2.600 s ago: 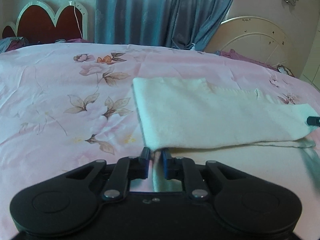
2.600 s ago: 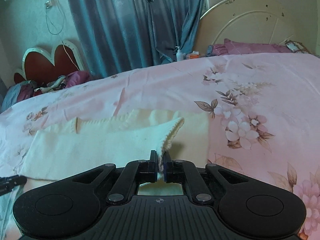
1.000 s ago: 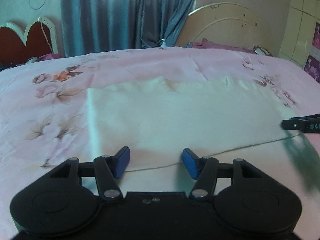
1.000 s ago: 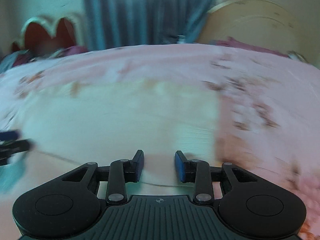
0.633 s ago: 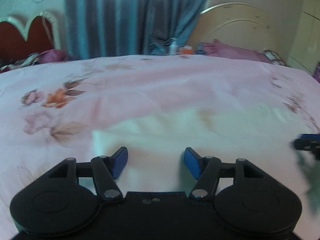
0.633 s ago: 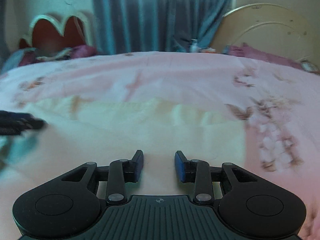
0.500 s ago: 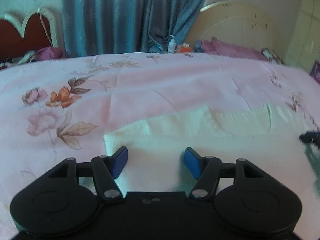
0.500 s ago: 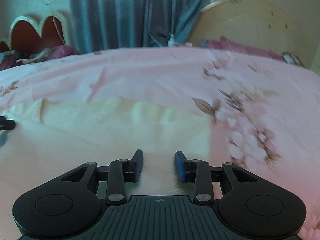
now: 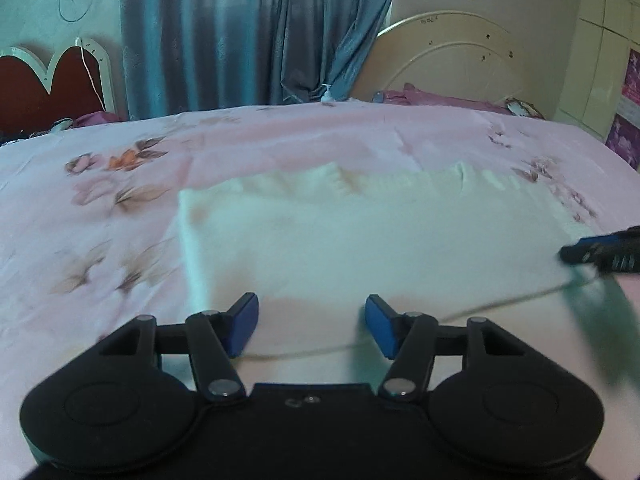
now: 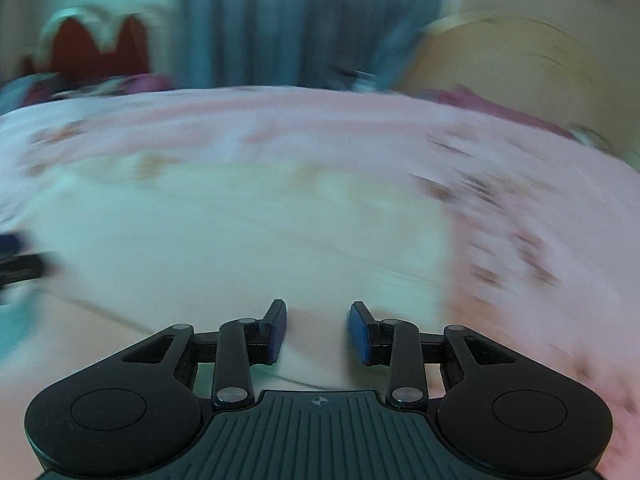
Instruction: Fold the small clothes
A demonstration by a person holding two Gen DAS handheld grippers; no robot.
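Note:
A cream knitted garment [image 9: 360, 236] lies folded into a wide flat band on the pink floral bedsheet [image 9: 120, 168]. My left gripper [image 9: 311, 326] hovers open over its near left part, with nothing between the blue pads. In the right wrist view the same garment [image 10: 224, 240] is blurred. My right gripper [image 10: 319, 330] stands open over its near right part, holding nothing. The right gripper's tip [image 9: 600, 250] shows at the right edge of the left wrist view. A dark blur at the left edge of the right wrist view is the left gripper's tip [image 10: 22, 266].
Blue curtains [image 9: 240, 32] hang behind the bed. A red heart-shaped headboard [image 9: 48, 84] stands at the back left and a cream arched headboard [image 9: 460, 56] at the back right. Pink bedding [image 9: 432, 98] lies by that headboard. A wardrobe [image 9: 604, 64] stands at the far right.
Both grippers let go of the garment's edge and opened. They then swept forward over the cloth and back again; the garment now lies flat in a wider fold.

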